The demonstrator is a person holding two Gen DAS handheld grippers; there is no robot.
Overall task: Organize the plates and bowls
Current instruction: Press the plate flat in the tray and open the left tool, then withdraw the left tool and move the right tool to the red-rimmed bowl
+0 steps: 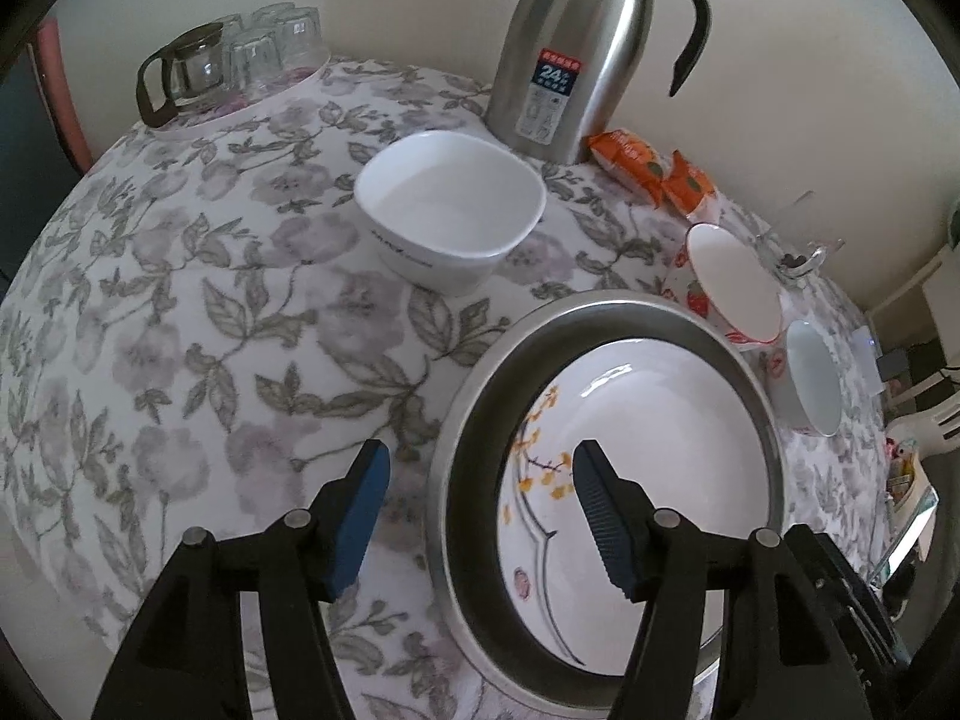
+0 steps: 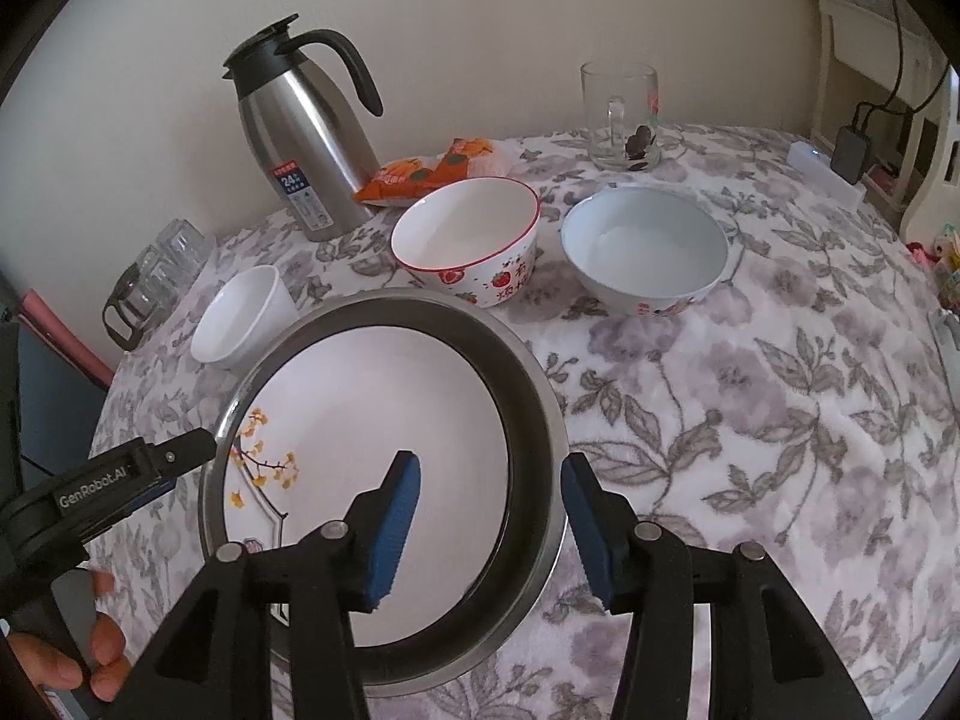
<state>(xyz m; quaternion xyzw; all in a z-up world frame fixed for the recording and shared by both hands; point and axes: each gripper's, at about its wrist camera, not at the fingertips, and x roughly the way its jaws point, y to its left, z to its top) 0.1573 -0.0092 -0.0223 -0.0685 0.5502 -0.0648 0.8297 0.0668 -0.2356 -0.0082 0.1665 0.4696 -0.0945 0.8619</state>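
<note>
A white plate with yellow blossoms [image 1: 648, 420] [image 2: 372, 396] lies inside a round steel basin [image 1: 600, 309] [image 2: 528, 384] on the floral tablecloth. My left gripper [image 1: 483, 456] is open and straddles the basin's left rim without its pads touching it; one of its fingers [image 2: 180, 450] shows in the right wrist view. My right gripper [image 2: 491, 462] is open astride the basin's right rim, also clear of it. Behind the basin stand a white squarish bowl [image 1: 450, 210] [image 2: 240, 318], a strawberry-patterned bowl [image 1: 729, 282] [image 2: 468, 240] and a pale white bowl [image 1: 810, 378] [image 2: 645, 246].
A steel thermos jug [image 1: 576, 42] [image 2: 306, 138] stands by the wall, with orange snack packets [image 1: 648, 168] beside it. Upturned glasses and a glass pot [image 1: 252, 54] sit at the far left, a glass mug [image 2: 621, 117] at the back right. A hand [image 2: 90, 648] holds the left gripper.
</note>
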